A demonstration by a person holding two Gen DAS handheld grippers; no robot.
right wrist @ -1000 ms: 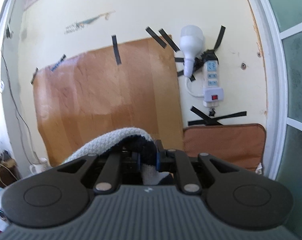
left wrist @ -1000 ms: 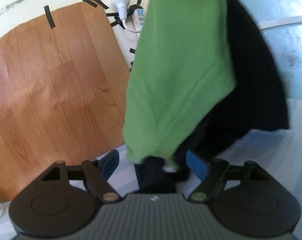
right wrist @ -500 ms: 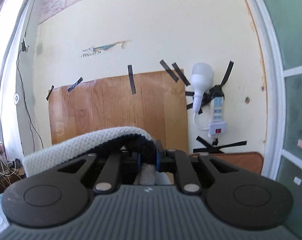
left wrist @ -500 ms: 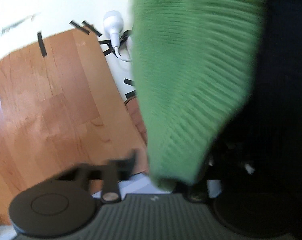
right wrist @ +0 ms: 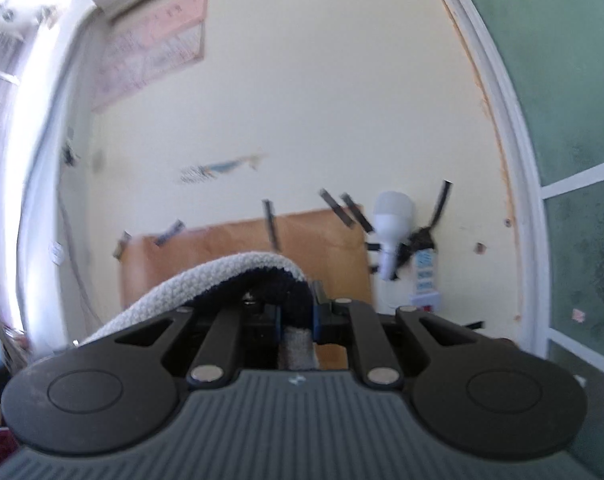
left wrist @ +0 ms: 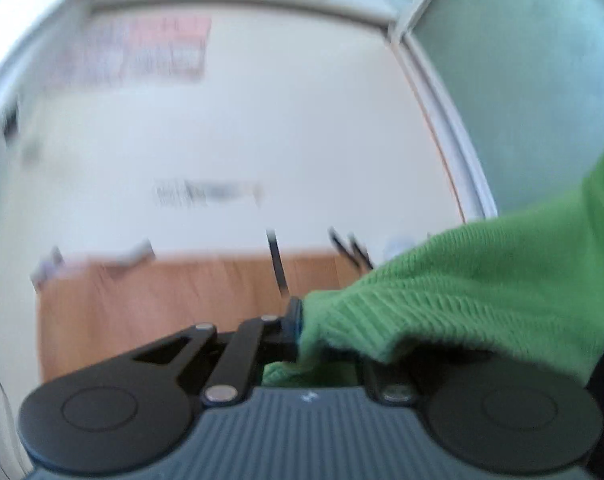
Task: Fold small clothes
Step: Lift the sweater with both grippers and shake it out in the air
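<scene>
A knitted garment with green, black and grey-white parts hangs between my two grippers, lifted in the air. In the left wrist view my left gripper (left wrist: 307, 326) is shut on its green knit edge (left wrist: 461, 300), which drapes over and hides the right finger. In the right wrist view my right gripper (right wrist: 296, 316) is shut on the black-lined grey-white knit edge (right wrist: 222, 280), which arches away to the left.
Both cameras face a cream wall. A wood-pattern board (right wrist: 302, 248) is taped to it. A white bulb (right wrist: 391, 224) and a power strip (right wrist: 423, 276) hang at its right. A frosted green window (right wrist: 561, 120) fills the right side.
My left gripper went from open below the hanging green cloth to shut on its edge, and swung upward. My right gripper kept its hold and tilted up, so more wall shows.
</scene>
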